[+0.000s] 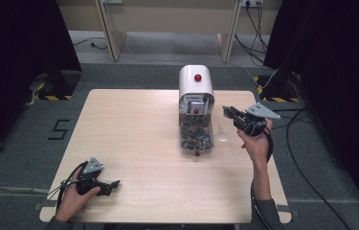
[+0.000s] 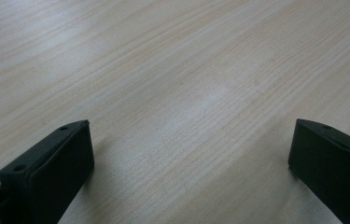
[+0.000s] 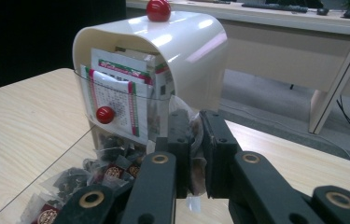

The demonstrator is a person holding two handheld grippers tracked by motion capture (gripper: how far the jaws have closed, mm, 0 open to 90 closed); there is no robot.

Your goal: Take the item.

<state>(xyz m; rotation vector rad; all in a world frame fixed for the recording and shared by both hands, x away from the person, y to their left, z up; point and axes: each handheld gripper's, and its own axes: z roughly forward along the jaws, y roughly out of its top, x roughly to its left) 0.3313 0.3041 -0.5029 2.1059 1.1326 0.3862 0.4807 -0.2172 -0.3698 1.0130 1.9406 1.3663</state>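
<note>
Gripping clear packet [image 3: 195,161], right gripper [image 3: 195,140] fingers beside dispenser [image 1: 196,98]; left gripper [image 2: 189,154] fingers spread, near table [image 1: 134,143] edge.

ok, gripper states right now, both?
Left gripper: open, nothing between its jaws, low over the table.
Right gripper: shut on a small clear packet, beside the white dispenser.

- Setting: lab or test room fitted out for recording, not a home.
- Single pale wood bench [image 1: 134,139] on grey carpet [image 1: 19,143].
- Black curtains [image 1: 19,38] close off both sides.
- Yellow-black hazard tape [image 1: 52,97] and a taped "5" [image 1: 59,129] mark the floor.
- Loose cables [image 1: 306,158] run across the carpet; office desks [image 1: 167,19] stand behind.
</note>
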